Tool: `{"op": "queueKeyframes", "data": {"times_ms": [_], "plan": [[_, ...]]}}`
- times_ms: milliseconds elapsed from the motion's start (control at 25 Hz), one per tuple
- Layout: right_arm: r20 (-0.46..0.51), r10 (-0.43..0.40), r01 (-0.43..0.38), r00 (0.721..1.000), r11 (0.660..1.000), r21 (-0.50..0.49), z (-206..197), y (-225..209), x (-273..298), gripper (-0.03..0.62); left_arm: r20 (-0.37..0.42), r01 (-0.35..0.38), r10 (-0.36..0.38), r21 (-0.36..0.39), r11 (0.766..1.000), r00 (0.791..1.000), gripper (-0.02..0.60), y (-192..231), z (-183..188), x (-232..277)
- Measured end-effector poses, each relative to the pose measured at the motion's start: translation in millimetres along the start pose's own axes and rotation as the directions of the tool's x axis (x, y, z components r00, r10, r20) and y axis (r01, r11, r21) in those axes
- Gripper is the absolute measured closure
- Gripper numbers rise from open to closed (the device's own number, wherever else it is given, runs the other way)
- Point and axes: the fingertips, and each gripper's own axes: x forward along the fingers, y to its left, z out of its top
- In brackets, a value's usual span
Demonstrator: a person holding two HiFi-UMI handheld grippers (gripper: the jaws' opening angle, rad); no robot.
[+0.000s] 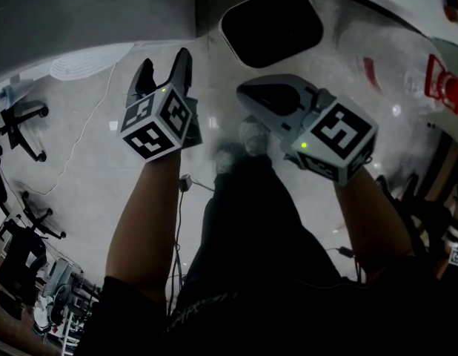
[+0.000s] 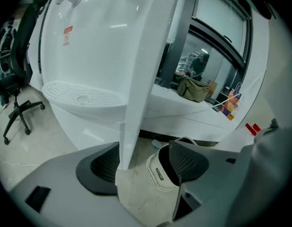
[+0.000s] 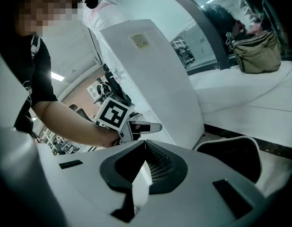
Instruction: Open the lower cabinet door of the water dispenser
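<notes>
The white water dispenser [image 2: 89, 46] fills the left gripper view, with its drip tray [image 2: 82, 96] and the lower front panel [image 2: 89, 129] beneath. Its front corner edge [image 2: 129, 136] runs down between the jaws of my left gripper [image 2: 143, 162], close against the left pad; the jaws stand wide open, not pressing it. In the right gripper view the left gripper [image 3: 136, 126] sits beside the dispenser's side panel [image 3: 155, 74]. My right gripper [image 3: 146, 148] has its tips together, away from the dispenser. From the head view, left gripper [image 1: 166, 61] and right gripper [image 1: 262, 95] point forward.
A white bin with a black inside [image 2: 160, 167] [image 1: 272, 27] [image 3: 231, 157] stands on the floor beside the dispenser. Office chairs [image 2: 16, 108] [image 1: 21, 121] stand to the left. A bag [image 2: 193, 89] lies on a ledge behind. The person's shoes [image 1: 247, 136] are below the grippers.
</notes>
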Motion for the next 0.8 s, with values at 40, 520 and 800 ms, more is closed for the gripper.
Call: {"op": "queueKeyframes", "data": {"times_ms": [40,520,800], "plan": [[-0.005,0.002,-0.002,1.000,1.000,0.001,-0.4,-2.7,-0.6,0.582,-0.008,-0.005,0.005,0.004,1.000,1.000,0.273,0.7,-0.9,4.6],[-0.053,0.026,-0.026,0.998,1.000,-0.005,-9.3,-21.5,-10.9,0.582,0.000,-0.191,0.191,-0.036,0.981,0.982,0.273,28.5,8.4,37.3],[-0.063,0.039,-0.039,0.997,0.999,-0.011,-11.2,-28.1,-14.5,0.582,0.021,-0.273,0.275,-0.066,0.960,0.961,0.276,33.1,10.8,41.3]]}}
